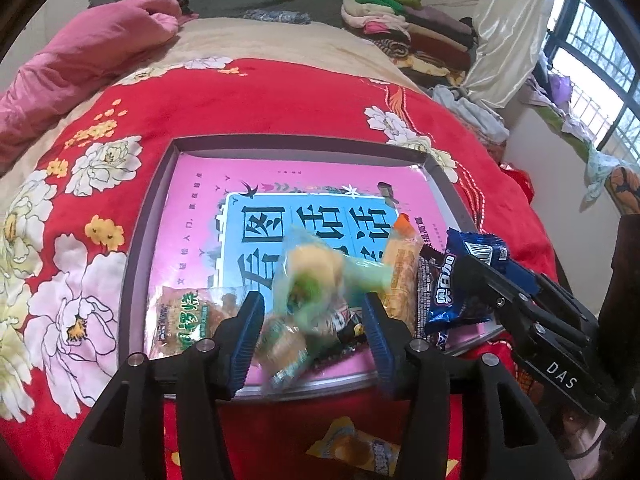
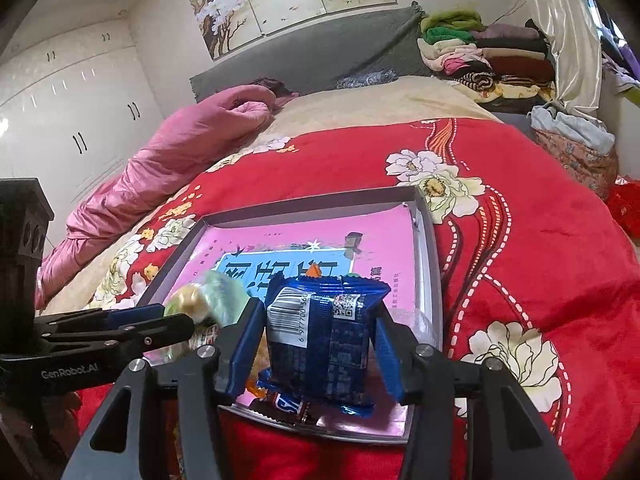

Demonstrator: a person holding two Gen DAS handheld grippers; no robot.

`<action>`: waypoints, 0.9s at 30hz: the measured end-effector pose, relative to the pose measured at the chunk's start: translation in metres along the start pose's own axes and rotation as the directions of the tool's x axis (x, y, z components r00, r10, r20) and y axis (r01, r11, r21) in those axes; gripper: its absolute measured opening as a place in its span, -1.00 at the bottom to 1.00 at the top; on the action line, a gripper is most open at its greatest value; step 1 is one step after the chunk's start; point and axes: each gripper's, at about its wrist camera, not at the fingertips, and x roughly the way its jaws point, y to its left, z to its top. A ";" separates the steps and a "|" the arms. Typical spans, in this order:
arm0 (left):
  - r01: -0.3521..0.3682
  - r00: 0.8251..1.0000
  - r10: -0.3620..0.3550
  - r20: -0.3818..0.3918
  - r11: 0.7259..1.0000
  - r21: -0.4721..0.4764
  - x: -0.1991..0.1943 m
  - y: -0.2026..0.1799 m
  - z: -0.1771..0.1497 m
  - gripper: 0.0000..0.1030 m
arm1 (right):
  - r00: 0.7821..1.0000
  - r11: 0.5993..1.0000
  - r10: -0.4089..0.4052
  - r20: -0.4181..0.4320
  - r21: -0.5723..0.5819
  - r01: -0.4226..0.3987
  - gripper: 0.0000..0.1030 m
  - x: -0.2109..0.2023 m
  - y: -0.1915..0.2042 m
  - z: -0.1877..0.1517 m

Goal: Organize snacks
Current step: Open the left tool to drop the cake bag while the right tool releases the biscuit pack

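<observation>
Motion blur hides the green snack (image 1: 320,276) between the open left gripper (image 1: 314,340). Right gripper (image 2: 316,344) clamps a blue packet (image 2: 320,344) over the tray (image 2: 430,256), whose far half is bare, on the bed (image 2: 520,208).

Blue snack packet (image 2: 320,344): glossy crinkled plastic film, between the right gripper's (image 2: 316,348) ribbed blue pads. Green packet (image 1: 316,276) ahead of the left gripper (image 1: 312,344): translucent shiny film. Box (image 1: 140,264) beneath: matt grey card walls, glossy printed paper floor. Blanket (image 1: 280,100): plush red cloth.
</observation>
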 end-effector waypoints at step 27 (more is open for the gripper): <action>-0.014 1.000 0.014 0.014 1.000 0.022 -0.021 -0.003 -0.004 0.43 | 0.998 1.000 0.011 0.065 -0.025 -0.010 0.27 -0.014 0.005 0.006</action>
